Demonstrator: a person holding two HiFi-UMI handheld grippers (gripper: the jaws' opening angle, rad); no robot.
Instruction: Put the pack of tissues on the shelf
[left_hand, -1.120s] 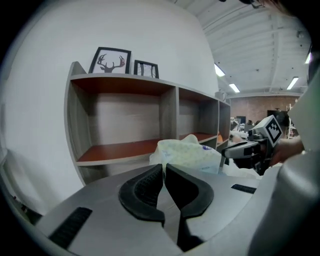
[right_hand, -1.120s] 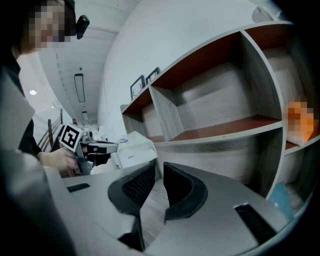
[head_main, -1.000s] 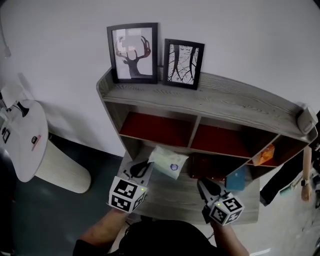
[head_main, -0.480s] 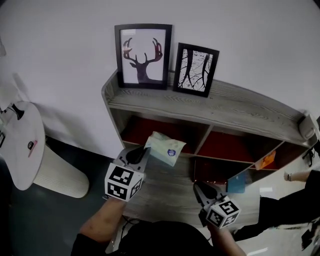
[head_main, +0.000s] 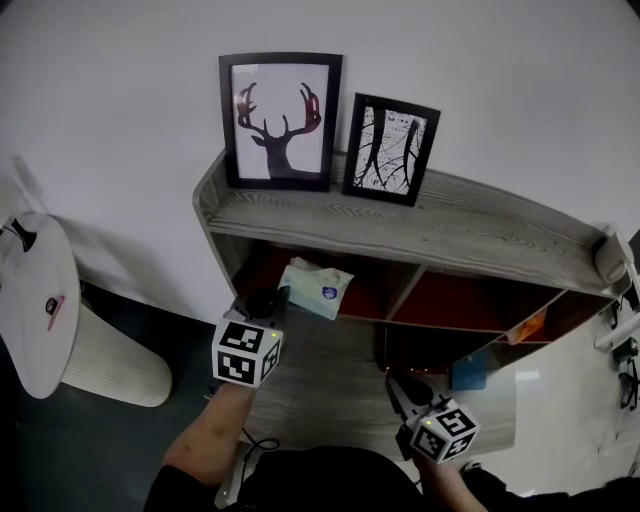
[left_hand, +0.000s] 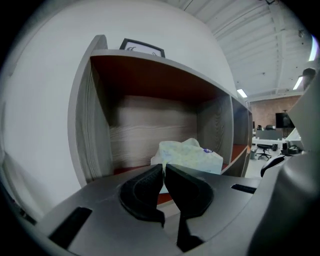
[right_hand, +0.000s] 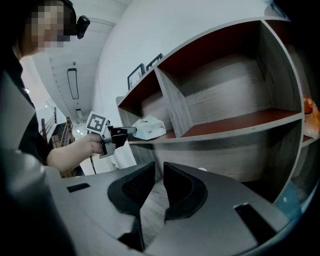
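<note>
So the left gripper (head_main: 268, 301) has its jaws pinched almost fully together on the near edge of the pack (head_main: 315, 288), which sits at the mouth of the shelf's (head_main: 420, 225) top-left cubby, over its red floor; can't tell if it's resting there. The divider (head_main: 401, 292) stands just right of the pack. The right gripper (head_main: 405, 392) hangs lower, in front of the shelf, jaws barely ajar with nothing in them. Two frames lean on top, a deer print (head_main: 278, 122) and a branch print (head_main: 391, 150), side by side. One orange thing (head_main: 532, 325) and one blue thing (head_main: 468, 370) sit in the lower right cubbies. The shelf is grey wood against a white wall (head_main: 500, 70), with a dark floor (head_main: 130, 430) and one round white table (head_main: 30, 300) off to the left.
</note>
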